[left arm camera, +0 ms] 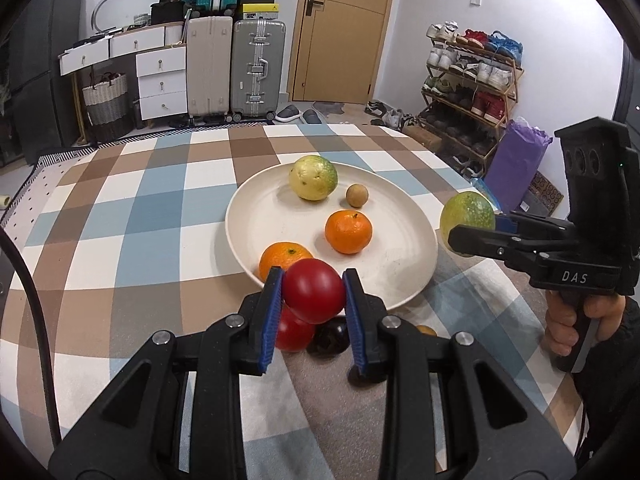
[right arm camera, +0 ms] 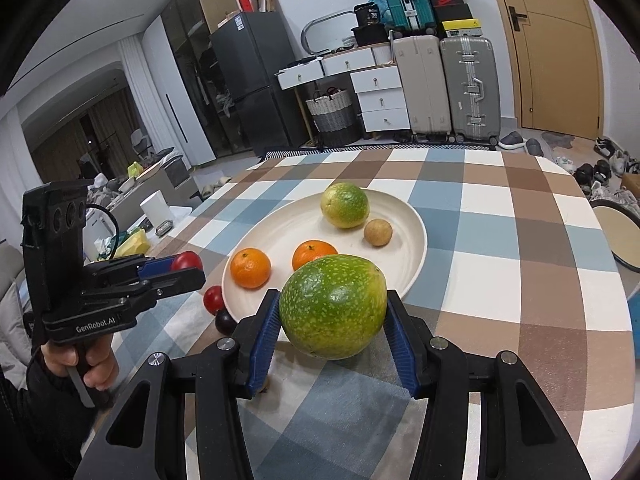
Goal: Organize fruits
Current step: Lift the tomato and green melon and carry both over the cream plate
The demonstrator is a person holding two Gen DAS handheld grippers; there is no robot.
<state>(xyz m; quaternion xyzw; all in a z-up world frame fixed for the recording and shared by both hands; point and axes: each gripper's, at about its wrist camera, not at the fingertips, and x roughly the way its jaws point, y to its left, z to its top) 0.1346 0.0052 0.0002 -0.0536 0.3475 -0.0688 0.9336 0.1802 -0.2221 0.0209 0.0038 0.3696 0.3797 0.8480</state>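
Note:
My left gripper [left arm camera: 313, 294] is shut on a red tomato [left arm camera: 314, 290], held above the near rim of the white plate [left arm camera: 400, 280]. My right gripper [right arm camera: 332, 316] is shut on a large green fruit [right arm camera: 333, 306], held above the plate's near edge [right arm camera: 412, 276]. On the plate lie two oranges [left arm camera: 348, 232] [left arm camera: 282, 262], a yellow-green fruit [left arm camera: 313, 177] and a small brown fruit [left arm camera: 357, 195]. On the cloth by the plate lie a second tomato [left arm camera: 292, 332] and a dark plum [left arm camera: 330, 338]. The right gripper with its fruit also shows in the left wrist view [left arm camera: 466, 224].
The table has a checked cloth [left arm camera: 140, 208]. A small orange fruit [left arm camera: 426, 330] peeks out behind my left finger. Beyond the table stand suitcases [left arm camera: 258, 68], white drawers [left arm camera: 160, 80] and a shoe rack [left arm camera: 472, 84]. A round stool [right arm camera: 618, 236] stands at the table's right.

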